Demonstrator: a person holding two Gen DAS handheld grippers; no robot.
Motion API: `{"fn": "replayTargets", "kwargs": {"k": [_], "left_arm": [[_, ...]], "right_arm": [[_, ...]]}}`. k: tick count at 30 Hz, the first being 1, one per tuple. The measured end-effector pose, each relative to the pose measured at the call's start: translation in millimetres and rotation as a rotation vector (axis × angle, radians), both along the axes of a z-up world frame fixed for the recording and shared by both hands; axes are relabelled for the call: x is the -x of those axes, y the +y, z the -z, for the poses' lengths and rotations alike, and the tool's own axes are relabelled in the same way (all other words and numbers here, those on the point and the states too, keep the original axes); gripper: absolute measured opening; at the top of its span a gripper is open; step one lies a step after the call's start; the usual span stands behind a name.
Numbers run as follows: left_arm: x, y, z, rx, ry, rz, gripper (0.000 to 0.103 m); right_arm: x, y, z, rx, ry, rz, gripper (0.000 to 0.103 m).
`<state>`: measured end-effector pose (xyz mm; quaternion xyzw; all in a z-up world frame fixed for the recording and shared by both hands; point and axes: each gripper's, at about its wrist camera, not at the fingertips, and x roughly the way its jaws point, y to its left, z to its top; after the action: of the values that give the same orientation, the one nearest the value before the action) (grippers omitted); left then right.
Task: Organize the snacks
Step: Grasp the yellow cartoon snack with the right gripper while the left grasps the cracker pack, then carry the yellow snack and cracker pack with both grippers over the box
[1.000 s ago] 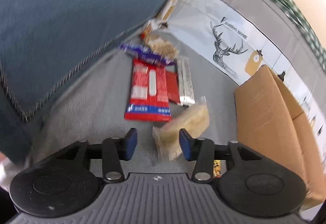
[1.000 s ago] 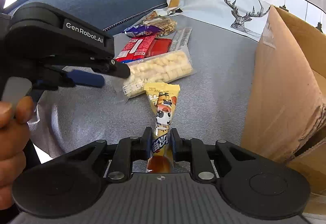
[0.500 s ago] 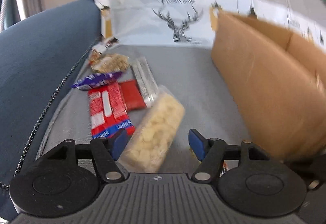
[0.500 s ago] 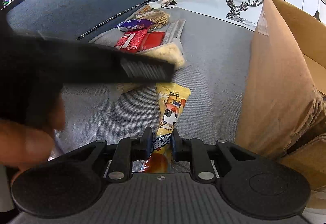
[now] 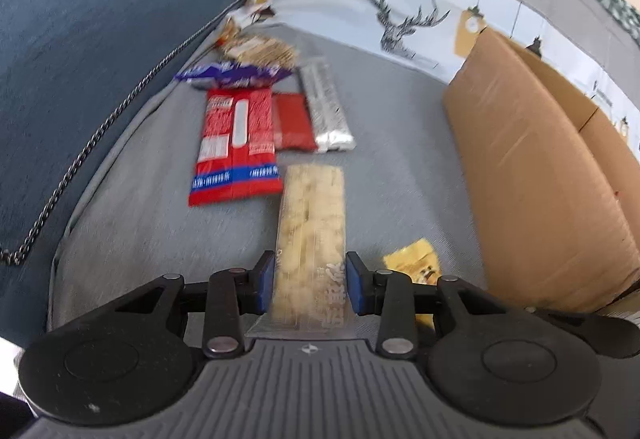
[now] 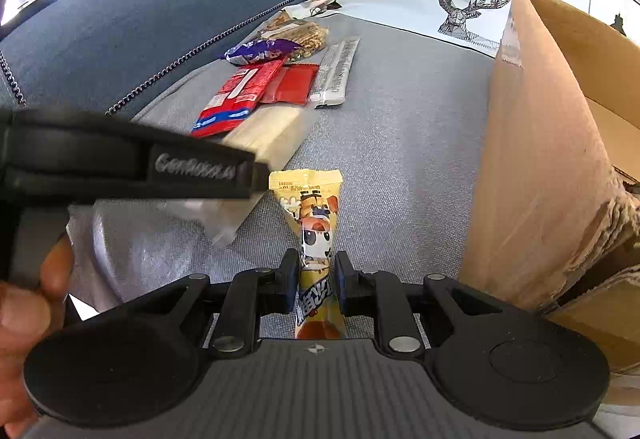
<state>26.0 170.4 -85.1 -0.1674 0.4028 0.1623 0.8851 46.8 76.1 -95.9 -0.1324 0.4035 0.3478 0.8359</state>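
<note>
A long clear pack of pale puffed snacks point(image 5: 312, 223) lies on the grey sofa seat, its near end between the blue pads of my left gripper point(image 5: 310, 285), which stand at its sides without visibly squeezing it. My right gripper point(image 6: 316, 283) is shut on a yellow cartoon snack packet point(image 6: 316, 223), whose top points away from me. The puffed pack also shows in the right wrist view point(image 6: 272, 135), partly hidden by the left gripper's body point(image 6: 132, 163). The yellow packet shows in the left wrist view point(image 5: 414, 263), to the right.
A pile of snacks lies further back: a red and blue packet point(image 5: 236, 143), a small red packet point(image 5: 292, 119), a silver bar point(image 5: 326, 107), a purple packet point(image 5: 236, 75), a pack of sticks point(image 5: 260, 47). An open cardboard box point(image 5: 540, 167) stands at right. A blue cushion point(image 5: 100, 19) is at left.
My left gripper has swung to line up with the puffed pack, and its pads have closed in around the pack's near end. My right gripper still holds the yellow packet in nearly the same place.
</note>
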Motion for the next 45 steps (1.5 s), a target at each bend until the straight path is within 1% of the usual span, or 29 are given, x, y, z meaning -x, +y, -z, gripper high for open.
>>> {"fn": "replayTargets", "kwargs": {"k": [2, 5, 10, 13, 14, 15, 16, 20, 24, 27, 31, 38, 45], "left_arm": [[-2.7, -0.8, 2.5, -0.015, 0.019, 0.003, 0.041], [-5.0, -7.8, 3.6, -0.063, 0.029, 0.014, 0.041], [-8.3, -15.2, 6.9, -0.109, 0.036, 0.029, 0.041], [-8.8, -16.0, 7.5, -0.114, 0.035, 0.031, 0.041], [-8.2, -15.2, 7.1, -0.109, 0.031, 0.029, 0.041], [-7.6, -14.1, 6.3, -0.101, 0.024, 0.024, 0.040], [-6.8, -12.5, 5.3, -0.091, 0.016, 0.017, 0.040], [-5.3, -7.0, 4.4, -0.058, 0.010, -0.004, 0.040], [-7.2, -11.7, 5.5, -0.081, 0.026, 0.012, 0.040], [-8.6, -15.1, 6.7, -0.106, 0.034, 0.023, 0.041], [-8.3, -15.8, 7.6, -0.116, 0.035, 0.025, 0.041], [-6.7, -12.9, 3.2, -0.091, 0.003, 0.016, 0.040], [1.0, -16.0, -13.4, -0.099, -0.090, 0.016, 0.040]], "right_arm": [[0.1, -0.3, -0.5, -0.004, 0.004, 0.001, 0.020], [1.0, -0.1, -0.3, 0.004, -0.004, -0.004, 0.020], [0.6, 0.4, -0.2, 0.009, -0.008, -0.004, 0.020], [0.9, 1.0, 0.3, 0.015, -0.013, -0.005, 0.019], [1.0, 1.5, 0.2, 0.019, -0.018, -0.004, 0.017], [1.0, 1.0, 0.2, 0.021, -0.022, -0.003, 0.013], [0.7, 0.4, -0.3, 0.015, -0.022, -0.001, 0.012], [0.9, -2.8, -5.5, -0.014, -0.038, 0.009, 0.012], [-1.4, -1.4, 0.1, 0.013, -0.011, 0.003, 0.012], [-0.8, -0.4, 0.8, 0.017, -0.013, -0.002, 0.012], [-1.4, -0.4, 1.2, 0.016, -0.013, -0.002, 0.012], [0.9, -1.9, -4.9, -0.009, -0.037, -0.002, 0.011], [6.3, -4.2, -15.5, -0.035, -0.089, -0.005, 0.011]]}}
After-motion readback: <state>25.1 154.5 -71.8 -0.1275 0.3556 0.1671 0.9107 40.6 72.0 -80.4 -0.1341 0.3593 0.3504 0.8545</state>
